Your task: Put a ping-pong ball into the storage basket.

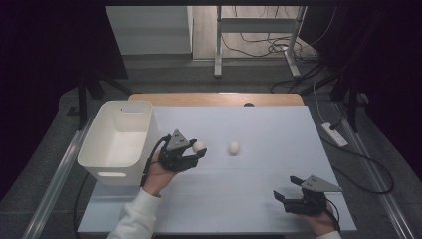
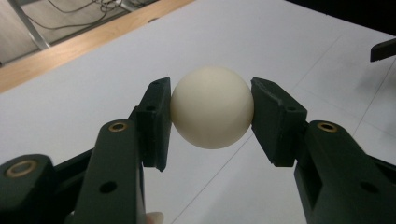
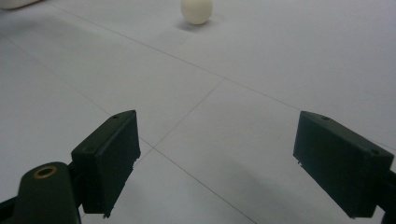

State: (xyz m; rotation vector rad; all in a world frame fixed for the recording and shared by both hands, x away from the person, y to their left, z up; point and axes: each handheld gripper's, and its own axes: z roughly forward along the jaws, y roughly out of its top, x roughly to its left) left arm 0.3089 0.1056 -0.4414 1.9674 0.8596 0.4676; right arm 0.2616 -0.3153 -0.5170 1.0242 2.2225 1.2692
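My left gripper is shut on a cream ball, which is pinched at its sides between the two black pads and lifted just off the white table top. It hovers right beside the white bin. A second cream ball lies on the table a short way to the right of the held one, and in the right gripper view that ball rests far ahead. My right gripper stands open near the front right of the table, nothing between its jaws.
The white bin has tall walls and a handle slot and occupies the left side of the table. A wooden strip runs along the table's far edge. Cables and a metal frame lie on the floor beyond.
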